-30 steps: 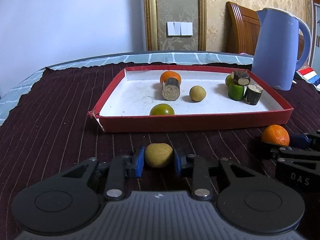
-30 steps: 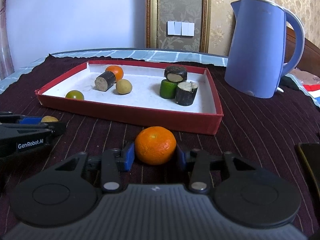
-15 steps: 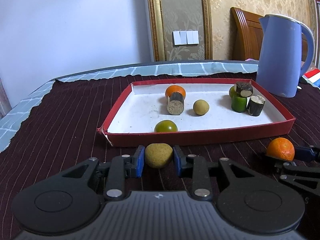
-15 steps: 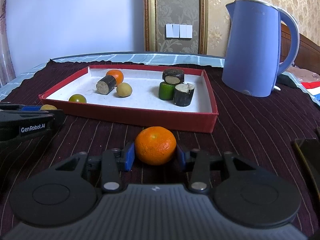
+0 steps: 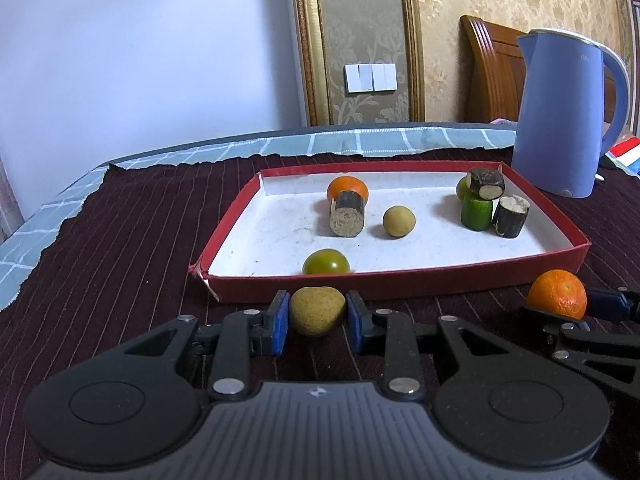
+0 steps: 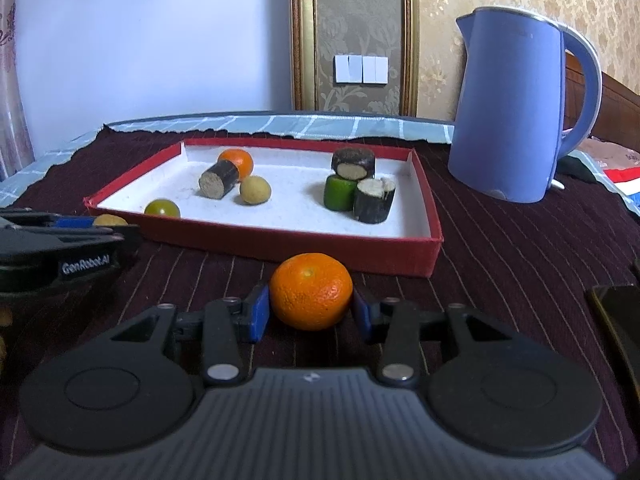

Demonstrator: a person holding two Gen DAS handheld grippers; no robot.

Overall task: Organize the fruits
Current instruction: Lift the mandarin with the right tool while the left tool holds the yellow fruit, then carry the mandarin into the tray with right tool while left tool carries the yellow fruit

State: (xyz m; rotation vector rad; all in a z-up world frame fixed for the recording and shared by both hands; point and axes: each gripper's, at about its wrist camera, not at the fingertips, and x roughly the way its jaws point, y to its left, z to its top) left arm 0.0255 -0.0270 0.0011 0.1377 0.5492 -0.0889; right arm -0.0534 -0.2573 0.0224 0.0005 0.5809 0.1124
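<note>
The left gripper (image 5: 317,317) is pinching a tan fruit (image 5: 317,311) just before the red tray (image 5: 400,282); the right gripper (image 6: 309,312) is clamping a mandarin (image 6: 311,290) likewise; both are probably light, soft-skinned, rolling easily, best held across their middles.

Tray (image 5: 400,282) on cloth (image 5: 120,240), kettle (image 5: 560,120) behind its right end.
In the tray: three cut pieces (image 5: 486,206) grouped at right, one stacked on another; a fourth piece (image 5: 347,216) at left centre touches a fruit (image 5: 347,188) behind it, with a ball (image 5: 398,221) to its right and another fruit (image 5: 325,262) at the front wall. Before the tray: left gripper (image 5: 318,316) with a lump (image 5: 317,310), right gripper (image 6: 311,312) with an orange (image 6: 311,290).
</note>
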